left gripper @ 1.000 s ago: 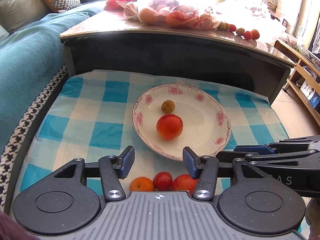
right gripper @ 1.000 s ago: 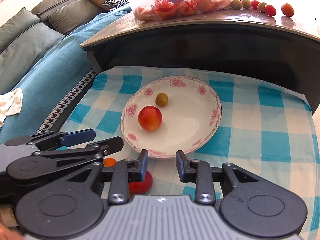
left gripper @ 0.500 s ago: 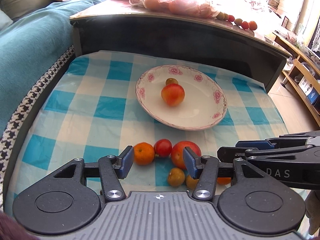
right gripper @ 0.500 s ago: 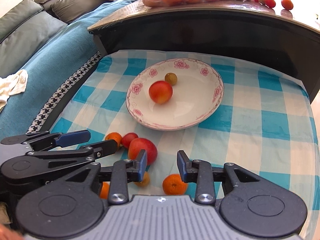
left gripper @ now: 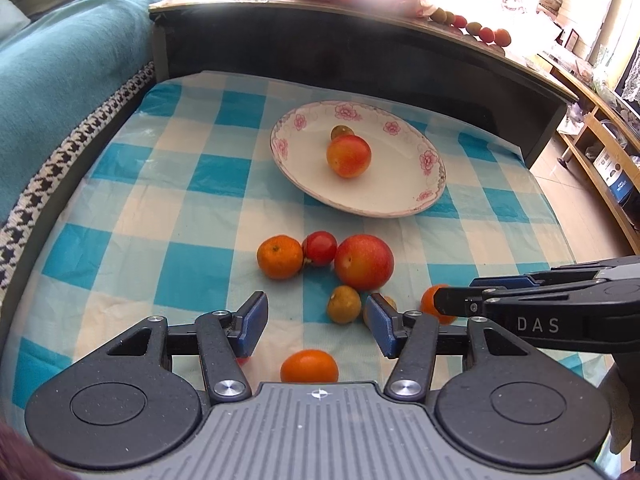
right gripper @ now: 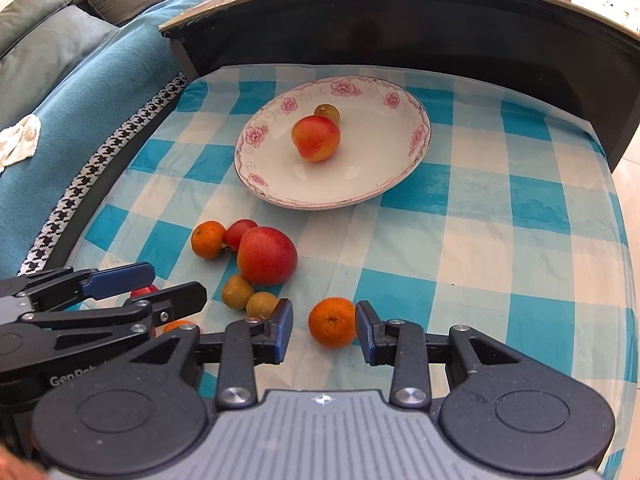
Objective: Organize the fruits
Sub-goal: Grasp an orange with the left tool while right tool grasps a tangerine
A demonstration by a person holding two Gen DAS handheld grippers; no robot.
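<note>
Hovering low over the checked cloth, both grippers are sitting released, fingers spread and grasping nothing. The right gripper is framing a mandarin: fruit lying on the cloth between the blue pads, apart from each, nearer the right pad. The left gripper is standing over a second mandarin near its base, with a small olive fruit just past the fingertips, closer to the right finger. Beyond that, a big red fruit, a tomato and a third mandarin are huddling together, touching. The plate is lying further out, carrying a red-yellow fruit and a small olive one behind it. Lettering "DAS" is showing on the right gripper's side in the left view; "GenRob", cut off, is showing on the left gripper's side in the right view.
</note>
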